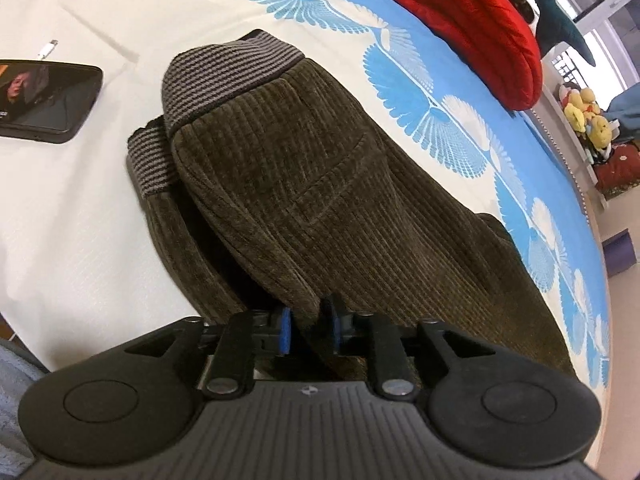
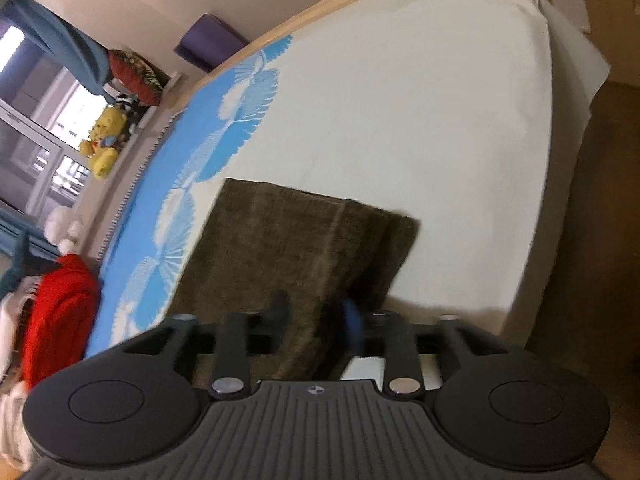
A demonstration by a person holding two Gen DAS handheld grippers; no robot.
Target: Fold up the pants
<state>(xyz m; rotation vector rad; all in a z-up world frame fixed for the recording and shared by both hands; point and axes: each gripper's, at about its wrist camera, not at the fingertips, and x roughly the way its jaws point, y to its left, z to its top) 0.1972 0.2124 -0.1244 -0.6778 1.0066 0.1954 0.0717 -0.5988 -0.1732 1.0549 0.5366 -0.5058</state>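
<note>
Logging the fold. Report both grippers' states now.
Left gripper: open, corduroy pants between its jaws.
Right gripper: open, pants fold between its jaws.

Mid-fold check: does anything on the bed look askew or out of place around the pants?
Slightly. The folded pants are not squared up: the striped waistband sits offset from the striped band of the layer beneath. A phone with its screen lit lies on the sheet just beside them.
</note>
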